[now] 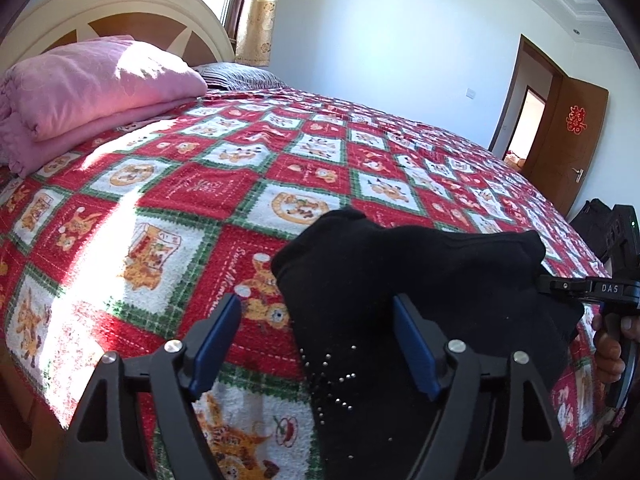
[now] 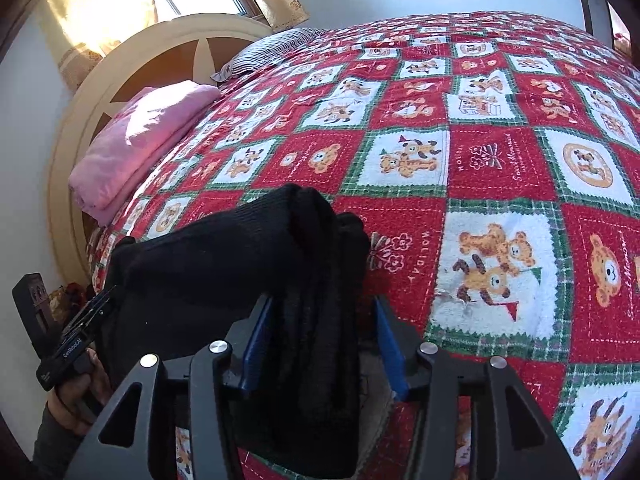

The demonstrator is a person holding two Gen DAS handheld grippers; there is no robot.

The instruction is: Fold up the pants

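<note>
The black pants point(image 1: 400, 280) lie folded in a thick bundle on the red patterned bedspread point(image 1: 240, 184), near the bed's near edge. Small studs show on the fabric close to my left gripper point(image 1: 316, 312). That gripper is open, its blue pads apart, with the bundle's left edge between them. My right gripper point(image 2: 320, 312) is open too, and the bundle's right end point(image 2: 304, 264) lies between its pads. Each gripper shows in the other's view: the right one point(image 1: 560, 286) at the bundle's right corner, the left one point(image 2: 100, 300) at its left corner.
A folded pink blanket point(image 1: 92, 88) lies by the cream headboard point(image 1: 120, 4), with a striped pillow point(image 1: 236, 74) beside it. A brown door point(image 1: 568, 140) stands open at the far right. Strong sunlight falls on the bedspread's left part point(image 1: 92, 264).
</note>
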